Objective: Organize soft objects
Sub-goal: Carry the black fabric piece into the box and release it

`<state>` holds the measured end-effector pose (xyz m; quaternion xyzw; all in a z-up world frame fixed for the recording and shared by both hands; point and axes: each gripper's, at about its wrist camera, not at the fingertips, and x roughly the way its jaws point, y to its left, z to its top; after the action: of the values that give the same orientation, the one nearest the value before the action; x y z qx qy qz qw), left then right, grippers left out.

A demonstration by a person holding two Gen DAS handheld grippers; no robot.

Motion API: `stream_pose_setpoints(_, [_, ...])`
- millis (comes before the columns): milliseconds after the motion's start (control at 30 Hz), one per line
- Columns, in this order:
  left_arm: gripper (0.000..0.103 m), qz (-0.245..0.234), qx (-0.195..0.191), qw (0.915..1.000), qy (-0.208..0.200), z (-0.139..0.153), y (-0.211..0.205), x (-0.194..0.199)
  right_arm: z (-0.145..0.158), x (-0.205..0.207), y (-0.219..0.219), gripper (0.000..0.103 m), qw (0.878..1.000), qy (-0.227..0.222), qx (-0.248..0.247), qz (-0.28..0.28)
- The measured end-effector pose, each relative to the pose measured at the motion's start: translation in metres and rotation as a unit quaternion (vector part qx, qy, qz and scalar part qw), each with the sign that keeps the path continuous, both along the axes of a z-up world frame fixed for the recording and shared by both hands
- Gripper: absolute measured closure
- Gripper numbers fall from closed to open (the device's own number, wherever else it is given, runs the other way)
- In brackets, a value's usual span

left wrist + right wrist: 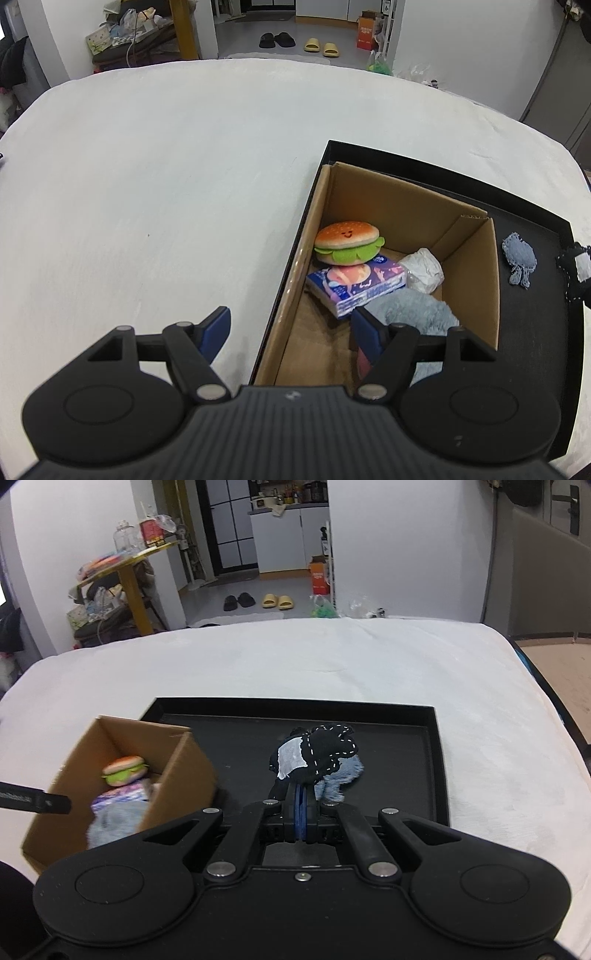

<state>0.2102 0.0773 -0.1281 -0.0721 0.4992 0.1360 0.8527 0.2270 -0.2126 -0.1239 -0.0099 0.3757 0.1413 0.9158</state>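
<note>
An open cardboard box [384, 192] stands in a black tray [535, 332] on the white bed. Inside lie a plush burger [347, 242], a blue tissue pack [356, 286], a white crumpled wad [423, 269] and a grey fluffy toy [410, 308]. My left gripper [290, 328] hangs open over the box's near left wall, holding nothing. My right gripper [302, 794] is shut on a black stitched cloth toy [317, 753], lifted above the tray [424, 716]. A blue denim toy [343, 775] lies on the tray behind it; it also shows in the left wrist view as the denim toy [519, 258].
The white bed cover [166, 177] spreads wide to the left of and beyond the tray. Past the bed's far edge are slippers [277, 40] on the floor, a cluttered shelf [110, 590] and an orange box [319, 578]. The box [110, 786] sits at the tray's left end.
</note>
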Motion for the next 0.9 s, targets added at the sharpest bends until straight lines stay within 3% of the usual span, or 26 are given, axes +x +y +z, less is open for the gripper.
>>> stream_pose_setpoints(333, [0.033, -0.009, -0.022, 0.9997, -0.012, -0.003, 0.010, -0.014, 0.023, -0.019, 0.042, 0.102, 0.999, -0.010, 0.009, 0.039])
stream_pose_setpoints(633, [0.037, -0.023, -0.035, 0.9991, -0.011, -0.009, 0.020, -0.021, 0.025, -0.034, 0.079, 0.102, 0.997, -0.004, 0.010, 0.073])
stream_pose_setpoints(733, [0.041, -0.024, -0.037, 0.9990, -0.009, -0.012, 0.024, -0.024, 0.024, -0.038, 0.089, 0.102, 0.997, 0.000, 0.011, 0.082])
stream_pose_setpoints(900, [0.059, -0.027, -0.051, 0.9983, -0.003, -0.019, 0.029, -0.026, 0.024, -0.042, 0.105, 0.102, 0.995, 0.008, 0.011, 0.098])
